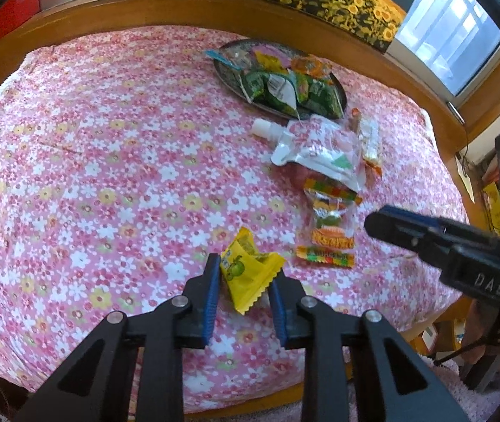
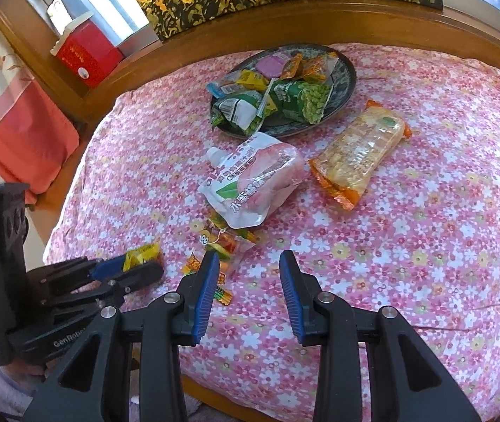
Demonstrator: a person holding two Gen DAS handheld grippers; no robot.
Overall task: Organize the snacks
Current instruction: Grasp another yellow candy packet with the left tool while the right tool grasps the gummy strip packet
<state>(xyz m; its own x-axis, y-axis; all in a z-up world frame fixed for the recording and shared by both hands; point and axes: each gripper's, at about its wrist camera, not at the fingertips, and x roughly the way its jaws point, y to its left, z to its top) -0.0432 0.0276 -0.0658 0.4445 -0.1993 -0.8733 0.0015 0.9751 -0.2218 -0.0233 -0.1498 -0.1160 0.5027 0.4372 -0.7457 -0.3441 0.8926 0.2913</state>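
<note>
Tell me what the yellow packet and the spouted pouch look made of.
Yellow packet: thin glossy plastic film, judging by its crinkles and zigzag-cut end. Spouted pouch: probably foil-laminate plastic, silvery shiny edges, with a hard white plastic cap.

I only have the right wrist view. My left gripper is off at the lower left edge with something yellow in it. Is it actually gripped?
Observer: Yes. In the left wrist view the left gripper has both blue pads against a yellow candy packet with a green apple print.
Operator: Is the packet off the cloth yet?
Observer: Cannot tell; its crimped lower edge hangs between the fingers, over the pink floral tablecloth.
Operator: Anything left near it?
Observer: A clear gummy bag lies just to its right, below the white spouted pouch.
Operator: And my right gripper?
Observer: The right gripper points at that gummy bag, holding nothing.
</note>
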